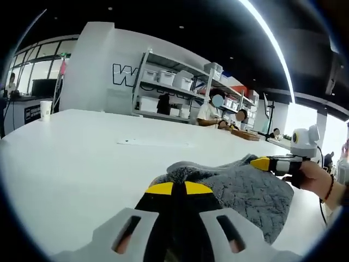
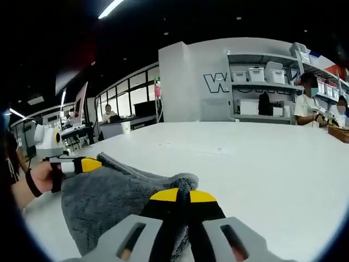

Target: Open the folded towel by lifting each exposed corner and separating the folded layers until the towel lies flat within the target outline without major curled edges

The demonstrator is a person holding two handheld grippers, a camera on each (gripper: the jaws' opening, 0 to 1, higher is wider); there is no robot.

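- One grey towel [image 1: 240, 183] lies bunched on the near part of the white table [image 1: 71, 158], and it is pinched at two corners at once.
- The left gripper [image 1: 173, 188] has its yellow-tipped jaws together, clamped on a bunched corner of the towel; in the right gripper view it reaches in from the left, held by a hand [image 2: 38, 180].
- The right gripper [image 2: 183, 195] likewise has its jaws closed on a corner of the towel, with folds puckered just past its tips.
- The cloth between the two sags and creases, so I judge the unfolding only partly done.
- To do this step well, I would draw the two corners steadily apart and slightly up, so the layers peel off instead of dragging along.
- Count: one towel, two grippers, one paper cup [image 1: 46, 109] far left, one shelving rack [image 1: 180, 87] of bins behind.
- I cannot make out any target outline for certain.
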